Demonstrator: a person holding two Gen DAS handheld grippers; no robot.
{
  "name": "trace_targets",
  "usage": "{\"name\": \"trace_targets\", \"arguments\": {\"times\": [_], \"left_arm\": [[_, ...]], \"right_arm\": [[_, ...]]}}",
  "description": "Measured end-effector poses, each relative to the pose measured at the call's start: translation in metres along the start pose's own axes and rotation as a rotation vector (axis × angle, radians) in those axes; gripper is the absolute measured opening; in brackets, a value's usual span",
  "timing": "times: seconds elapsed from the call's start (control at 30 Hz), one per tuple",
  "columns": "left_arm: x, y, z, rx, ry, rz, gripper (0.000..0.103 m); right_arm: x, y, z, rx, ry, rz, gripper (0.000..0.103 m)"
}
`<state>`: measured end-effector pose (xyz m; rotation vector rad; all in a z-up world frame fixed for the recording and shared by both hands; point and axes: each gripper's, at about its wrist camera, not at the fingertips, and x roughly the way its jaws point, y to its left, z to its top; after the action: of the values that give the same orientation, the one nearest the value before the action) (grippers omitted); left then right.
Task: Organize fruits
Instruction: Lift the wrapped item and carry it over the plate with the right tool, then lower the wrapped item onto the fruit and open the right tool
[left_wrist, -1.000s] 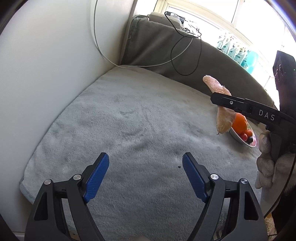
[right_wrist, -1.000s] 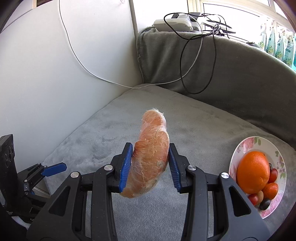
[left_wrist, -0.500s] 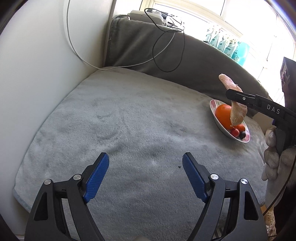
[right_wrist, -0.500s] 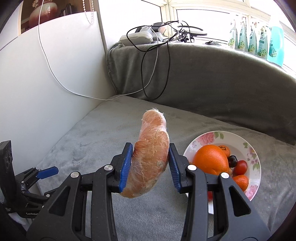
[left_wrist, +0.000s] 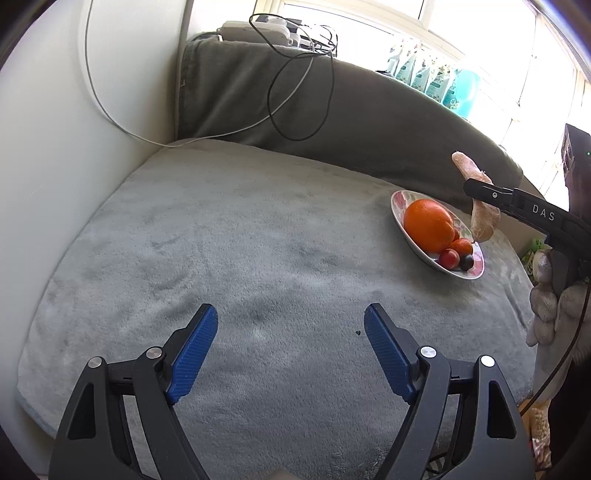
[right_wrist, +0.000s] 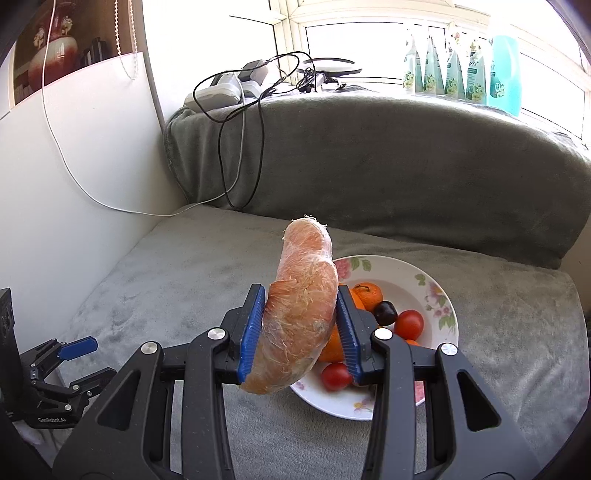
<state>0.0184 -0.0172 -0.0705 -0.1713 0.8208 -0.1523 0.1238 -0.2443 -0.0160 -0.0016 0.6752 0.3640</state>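
My right gripper (right_wrist: 301, 328) is shut on a long orange fruit wrapped in clear film (right_wrist: 301, 314) and holds it upright in the air just over the near-left rim of a floral plate (right_wrist: 439, 291). The plate holds a big orange (left_wrist: 428, 225), a small tangerine (right_wrist: 367, 293), red tomatoes (right_wrist: 408, 325) and a dark cherry (right_wrist: 385, 313). In the left wrist view the wrapped fruit (left_wrist: 480, 218) hangs at the plate's (left_wrist: 397, 201) far right side. My left gripper (left_wrist: 291, 350) is open and empty, low over the grey blanket (left_wrist: 240, 258), well left of the plate.
A grey-covered backrest (right_wrist: 406, 166) rises behind the blanket. Black and white cables (right_wrist: 243, 147) hang down it from a power strip. A white wall panel (left_wrist: 55, 147) bounds the left side. Bottles (right_wrist: 461, 70) stand on the window sill.
My right gripper has carried the wrapped fruit to the right, from beside the plate to over its rim. My left gripper has stayed open and turned toward the plate.
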Motion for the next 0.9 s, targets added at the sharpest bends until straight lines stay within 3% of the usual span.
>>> {"name": "trace_targets", "arguments": {"times": [0.5,0.9], "left_arm": [[0.007,-0.019,0.003,0.031,0.012,-0.022,0.082],[0.008,-0.021,0.003,0.031,0.015,-0.021,0.082]], "right_arm": [[0.011,-0.055,0.005,0.074,0.024,-0.066,0.04],[0.036,-0.068,0.013,0.063,0.072,-0.079,0.04]]}}
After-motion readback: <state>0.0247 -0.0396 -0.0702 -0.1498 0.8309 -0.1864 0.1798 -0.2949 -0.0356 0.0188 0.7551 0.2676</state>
